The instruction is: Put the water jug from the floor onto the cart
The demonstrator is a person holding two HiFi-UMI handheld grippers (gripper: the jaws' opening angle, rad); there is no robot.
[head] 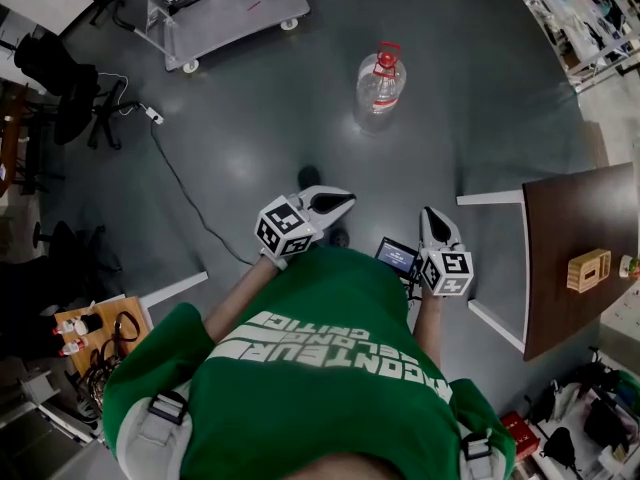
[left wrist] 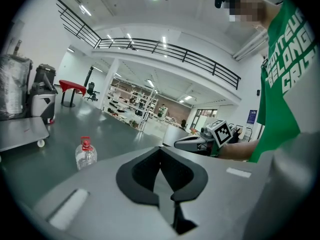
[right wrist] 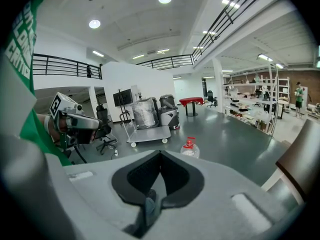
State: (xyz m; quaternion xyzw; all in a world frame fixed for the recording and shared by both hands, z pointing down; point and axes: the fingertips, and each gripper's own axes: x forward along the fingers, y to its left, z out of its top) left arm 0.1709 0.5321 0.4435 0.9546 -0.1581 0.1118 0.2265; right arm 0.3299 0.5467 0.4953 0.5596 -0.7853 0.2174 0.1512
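Observation:
A clear water jug (head: 380, 86) with a red cap and handle stands upright on the grey floor, well ahead of both grippers. The flat grey cart (head: 225, 8) is at the top left, apart from the jug. My left gripper (head: 338, 202) and right gripper (head: 431, 214) are held side by side in front of the person's green shirt, both shut and empty. The left gripper view has its shut jaws (left wrist: 160, 156) in front, the jug (left wrist: 86, 154) at left and the cart deck (left wrist: 22, 131) beyond. From the right gripper (right wrist: 160, 158), the jug (right wrist: 190, 148) sits just past the jaws, the cart (right wrist: 147, 133) behind it.
A brown table (head: 570, 298) with a small wooden block (head: 588, 270) stands at the right. A power cable (head: 180, 188) trails across the floor at left, near dark office chairs (head: 60, 78). A small wooden stand (head: 95, 333) with clutter is at lower left.

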